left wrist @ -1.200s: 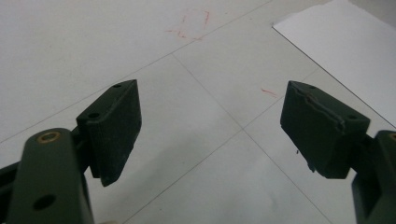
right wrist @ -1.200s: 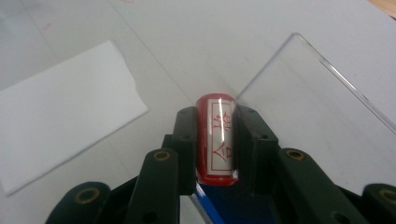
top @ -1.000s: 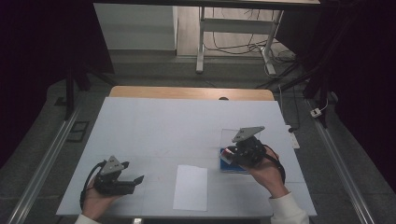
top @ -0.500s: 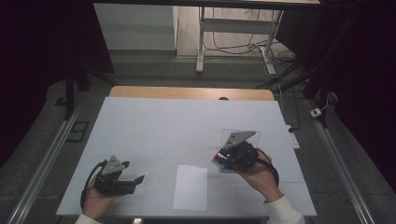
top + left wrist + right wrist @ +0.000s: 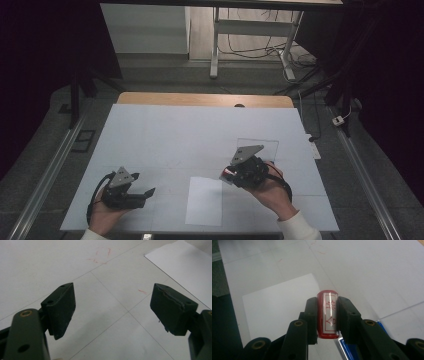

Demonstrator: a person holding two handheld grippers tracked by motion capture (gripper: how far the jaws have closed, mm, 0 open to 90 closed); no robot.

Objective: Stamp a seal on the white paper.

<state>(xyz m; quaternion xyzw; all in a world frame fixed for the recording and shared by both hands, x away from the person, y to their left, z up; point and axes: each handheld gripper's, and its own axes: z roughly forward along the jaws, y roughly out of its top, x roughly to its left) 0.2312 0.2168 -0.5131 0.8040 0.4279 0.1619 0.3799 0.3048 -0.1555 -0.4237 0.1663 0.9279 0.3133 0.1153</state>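
Right tool (image 5: pixel 327 315) clamped on red stamp (image 5: pixel 327 315), above paper sheet's (image 5: pixel 204 201) right edge, left tool (image 5: pixel 112 312) wide.

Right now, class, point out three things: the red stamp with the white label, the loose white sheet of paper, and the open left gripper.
Red cylindrical stamp (image 5: pixel 327 315), right gripper view, on its white label.
White paper sheet (image 5: pixel 205 201), high view, its middle.
Left gripper (image 5: pixel 112 312), left gripper view, midway between its jaws.

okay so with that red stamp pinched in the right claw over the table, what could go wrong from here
The red stamp is pinched at its sides by the right claw, so it might twist or slip when pressed down. The white sheet lies loose on the table, and the left claw rests open beside it, so the sheet could slide and smear the print.
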